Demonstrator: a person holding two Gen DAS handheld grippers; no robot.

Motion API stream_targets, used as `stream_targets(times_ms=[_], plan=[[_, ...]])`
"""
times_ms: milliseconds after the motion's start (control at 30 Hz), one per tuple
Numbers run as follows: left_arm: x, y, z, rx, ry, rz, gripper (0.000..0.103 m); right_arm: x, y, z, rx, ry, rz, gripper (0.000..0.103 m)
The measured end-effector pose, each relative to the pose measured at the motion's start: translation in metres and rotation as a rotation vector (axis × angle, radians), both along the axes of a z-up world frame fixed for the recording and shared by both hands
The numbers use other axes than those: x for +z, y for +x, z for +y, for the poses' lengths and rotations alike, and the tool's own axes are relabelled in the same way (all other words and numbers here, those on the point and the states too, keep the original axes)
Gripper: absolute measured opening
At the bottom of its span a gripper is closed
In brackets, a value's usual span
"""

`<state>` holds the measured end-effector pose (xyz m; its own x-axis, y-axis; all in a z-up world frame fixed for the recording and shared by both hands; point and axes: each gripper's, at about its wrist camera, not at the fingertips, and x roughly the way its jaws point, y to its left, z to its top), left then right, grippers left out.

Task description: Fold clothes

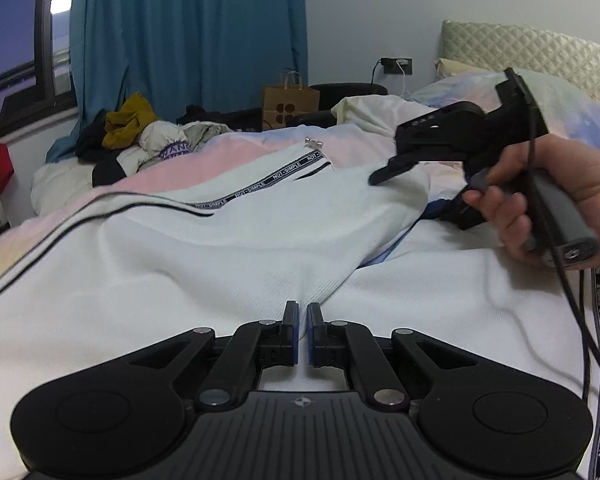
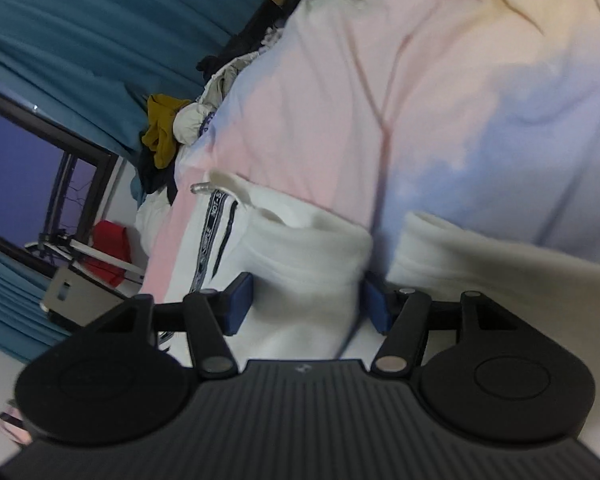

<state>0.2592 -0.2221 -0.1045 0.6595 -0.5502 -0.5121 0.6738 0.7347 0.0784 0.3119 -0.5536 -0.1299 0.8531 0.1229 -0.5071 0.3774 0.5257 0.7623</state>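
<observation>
Teal curtains (image 1: 188,32) hang behind a bed (image 1: 480,288) whose pastel pink-and-blue duvet (image 1: 236,152) runs back toward a quilted headboard (image 1: 540,56) at two o'clock in the left wrist view, with a heap of clothes (image 1: 140,132) topped by a mustard garment at ten o'clock and a brown paper bag (image 1: 290,102) at twelve. A white garment (image 1: 204,248) with black piping and a lettered "NOT-SIMPLE" tape lies spread across the bed, filling the middle and lower half of this view. The left gripper (image 1: 302,314) sits at six o'clock with its blue-padded fingers drawn together, pinching a raised fold of the white fabric that bunches right at their tips. At three o'clock a hand (image 1: 556,196) grasps the handle of the right gripper (image 1: 384,176), whose black finger reaches over a rolled edge of the same garment. In the right wrist view the scene is tilted, with the curtains at ten o'clock, a dark window (image 2: 24,184) at nine and the duvet filling the upper right. The right gripper (image 2: 306,304) stands at six o'clock with its fingers well apart, and a thick fold of the white garment (image 2: 308,264) lies straight between them; its right edge comes up against the right pad, while the left pad sits just beside the cloth, and motion blur hides whether either presses.
</observation>
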Motion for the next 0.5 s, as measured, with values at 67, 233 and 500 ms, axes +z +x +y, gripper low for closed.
stream_targets(times_ms=[67,233,500], plan=[[-0.001,0.0,0.0,0.005,-0.003,0.005,0.004,0.004,0.01,0.006,0.018,-0.009,-0.028,0.063],[0.002,-0.005,0.0,0.01,-0.007,-0.002,0.004,0.016,0.028,0.016,0.006,-0.073,-0.072,0.053],[0.003,-0.002,-0.005,0.012,-0.017,0.041,0.005,0.019,0.022,0.003,-0.039,-0.184,-0.107,0.022]])
